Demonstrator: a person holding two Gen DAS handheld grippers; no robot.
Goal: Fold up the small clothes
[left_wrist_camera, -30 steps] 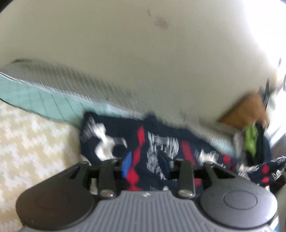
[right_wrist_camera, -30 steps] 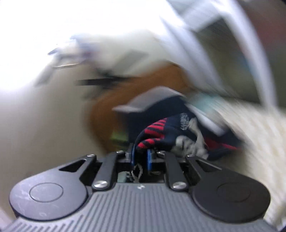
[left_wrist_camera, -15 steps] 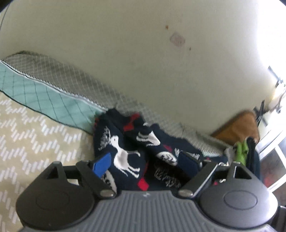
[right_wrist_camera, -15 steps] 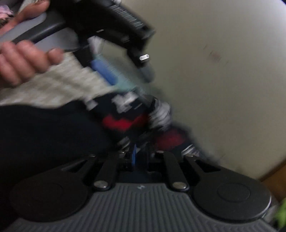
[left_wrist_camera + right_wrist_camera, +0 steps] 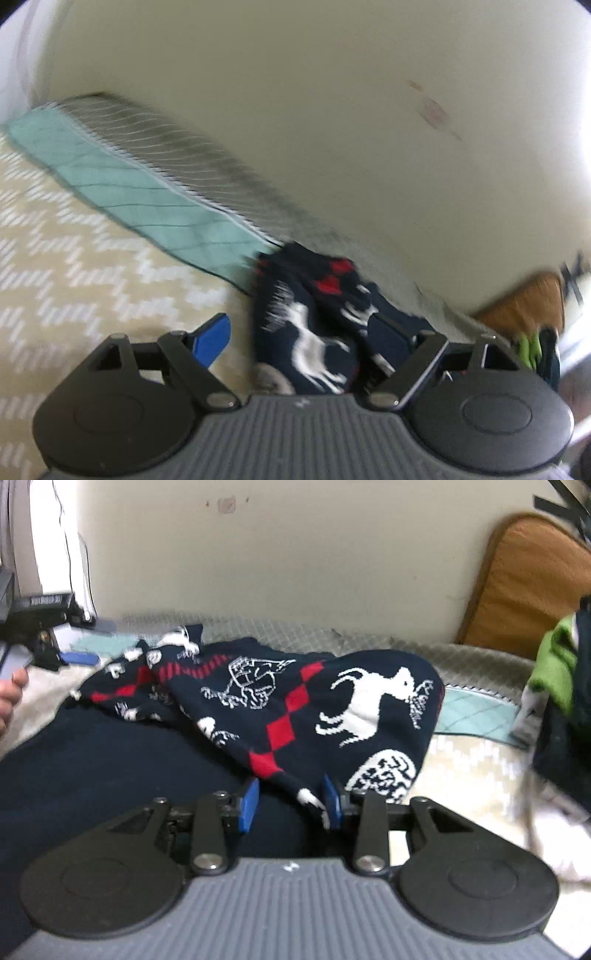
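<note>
Both grippers loose: left gripper [image 5: 295, 338] wide open around the sweater [image 5: 295, 705]; right gripper [image 5: 291, 805] just parting, hem between its fingers unpinched. Soft, floppy knit; we'd take its hem.

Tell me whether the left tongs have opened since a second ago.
Yes. The left tongs have spread wide apart: the blue pad now sits clear over the cream bedspread, off the navy sweater between them.

A navy sweater [image 5: 280, 705] patterned with white deer and red diamonds was seen lying rumpled and half-folded across the bed.
</note>
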